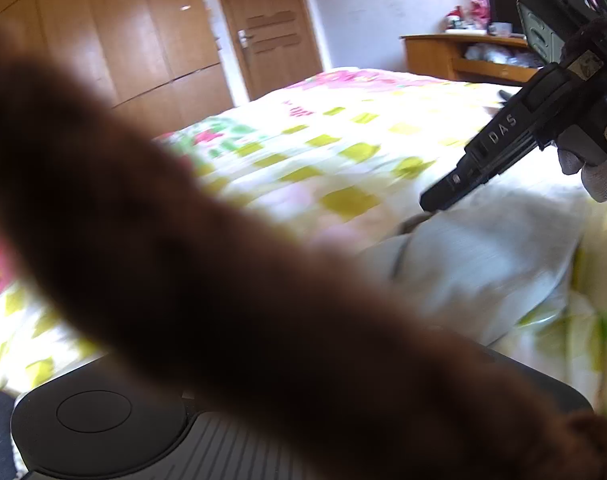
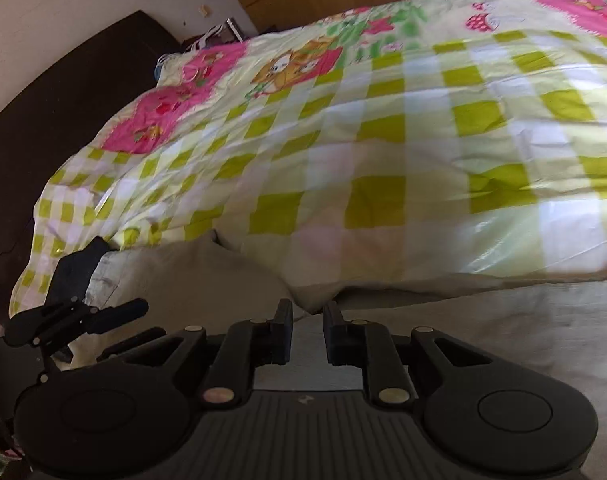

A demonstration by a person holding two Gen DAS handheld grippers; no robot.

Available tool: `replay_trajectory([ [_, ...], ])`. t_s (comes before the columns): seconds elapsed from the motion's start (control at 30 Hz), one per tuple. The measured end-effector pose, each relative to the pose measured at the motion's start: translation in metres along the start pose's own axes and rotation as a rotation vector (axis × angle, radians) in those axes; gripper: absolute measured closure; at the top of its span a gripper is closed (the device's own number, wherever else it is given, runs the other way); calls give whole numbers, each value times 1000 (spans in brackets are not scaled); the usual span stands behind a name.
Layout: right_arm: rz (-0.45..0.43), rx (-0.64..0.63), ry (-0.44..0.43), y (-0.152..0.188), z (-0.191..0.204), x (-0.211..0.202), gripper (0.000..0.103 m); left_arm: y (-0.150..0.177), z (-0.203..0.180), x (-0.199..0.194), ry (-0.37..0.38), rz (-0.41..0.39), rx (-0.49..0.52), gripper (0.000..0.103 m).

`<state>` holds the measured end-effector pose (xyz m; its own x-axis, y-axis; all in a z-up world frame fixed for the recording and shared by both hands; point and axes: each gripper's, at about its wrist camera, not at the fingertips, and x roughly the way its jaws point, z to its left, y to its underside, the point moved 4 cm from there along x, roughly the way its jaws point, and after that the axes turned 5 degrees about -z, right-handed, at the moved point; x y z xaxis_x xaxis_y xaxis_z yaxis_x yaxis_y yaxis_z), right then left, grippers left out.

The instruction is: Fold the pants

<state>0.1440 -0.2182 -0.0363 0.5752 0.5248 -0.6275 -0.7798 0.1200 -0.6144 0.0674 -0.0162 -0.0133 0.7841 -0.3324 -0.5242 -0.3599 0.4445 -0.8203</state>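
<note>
Pants (image 2: 483, 320) pale grey, spread on bed with checked quilt (image 2: 383, 140), lying right below and ahead of right gripper (image 2: 307, 332), jaws apart, nothing between. Left gripper (image 2: 79, 316) beside the pants' edge; jaw state unclear, brown blur (image 1: 223, 260) blocks its camera.

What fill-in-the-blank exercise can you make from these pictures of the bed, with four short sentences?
1. The quilt is checked in white and ___.
2. The pale pants lie on the ___.
3. The right gripper has its jaws ___, not shut.
4. The hand that holds it wears a ___.
Missing words: green; bed; open; glove.
</note>
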Motion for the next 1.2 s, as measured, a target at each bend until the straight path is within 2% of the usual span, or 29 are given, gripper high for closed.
replay_trajectory([
  [0.1,108,-53,-9,3,-3,24,71,12,17,3,-17,26,-49,74],
  [0.17,129,-112,-26,3,-3,28,71,17,23,6,-18,34,-70,74],
  [0.27,108,-175,-50,-4,-2,32,69,22,26,10,-3,44,-98,74],
  [0.33,187,-200,-65,-2,-2,45,67,22,26,13,3,49,-104,74],
  [0.37,254,-203,-102,0,-3,52,66,22,26,14,4,49,-103,74],
  [0.43,266,-182,-125,-2,-6,58,65,21,27,14,9,46,-103,74],
  [0.5,263,-121,-208,-10,-9,61,63,20,28,15,11,41,-103,74],
  [0.57,207,-18,-299,-20,-13,66,63,18,30,16,9,38,-103,74],
  [0.6,171,33,-315,-26,-17,70,63,18,31,17,8,39,-104,74],
  [0.7,57,165,-244,-42,-36,85,63,20,34,22,-9,54,-112,74],
  [0.8,42,180,-188,-48,-43,83,63,22,37,21,-14,59,-132,74],
  [0.97,-30,-16,-84,-42,-19,38,63,27,39,13,-40,42,-116,73],
  [1.1,-72,19,-17,-26,-19,1,63,26,39,5,-57,16,-126,73],
  [1.2,-115,82,89,-7,-32,-34,63,16,24,-1,-34,-46,-79,73],
])
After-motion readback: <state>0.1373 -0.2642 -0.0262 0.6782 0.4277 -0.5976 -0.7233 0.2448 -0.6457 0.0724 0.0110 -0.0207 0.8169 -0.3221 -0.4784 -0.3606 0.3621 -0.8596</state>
